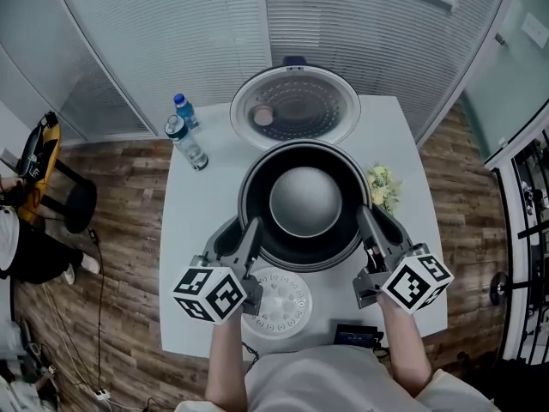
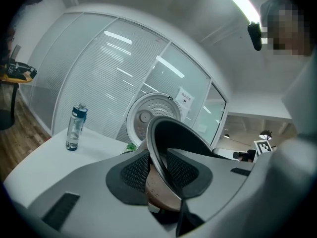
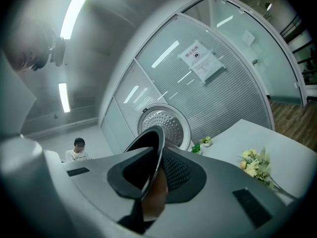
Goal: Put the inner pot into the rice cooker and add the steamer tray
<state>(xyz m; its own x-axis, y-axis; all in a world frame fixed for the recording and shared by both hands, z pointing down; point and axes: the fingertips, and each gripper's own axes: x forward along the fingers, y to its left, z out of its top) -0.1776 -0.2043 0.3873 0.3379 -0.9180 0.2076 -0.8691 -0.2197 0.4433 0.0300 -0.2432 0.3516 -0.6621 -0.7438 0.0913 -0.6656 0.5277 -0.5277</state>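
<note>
Left claw [image 1: 249, 230] was pinching the left rim of the dark round metal inner pot [image 1: 304, 200]. In the left gripper view the pot [image 2: 173, 138] wall stood between the claw's [image 2: 158, 170] ribbed pads [image 2: 132, 172], one pad inside and one outside. Right claw [image 1: 367, 221] was pinching the opposite rim. In the right gripper view the thin rim [image 3: 152, 150] ran edge-on through that claw [image 3: 153, 170], with its pads pressed on it.

The pot hung between the two claws, mouth up and roughly level. It was over the white rice cooker body; can't tell whether it was seated yet. The cooker's open round lid [image 1: 294, 108] stood upright just ahead of both claws, beyond the pot.

White round perforated steamer tray [image 1: 276, 303] lay flat on the white worktop [image 1: 403, 144]. It was behind the claw tips on the person's side, just beside the left claw's marker cube and apart from the pot.

Clear plastic water bottle [image 1: 187, 142] stood ahead and left of the left claw. Small bunch of pale yellow flowers [image 1: 383, 187] lay just outside the right claw.
</note>
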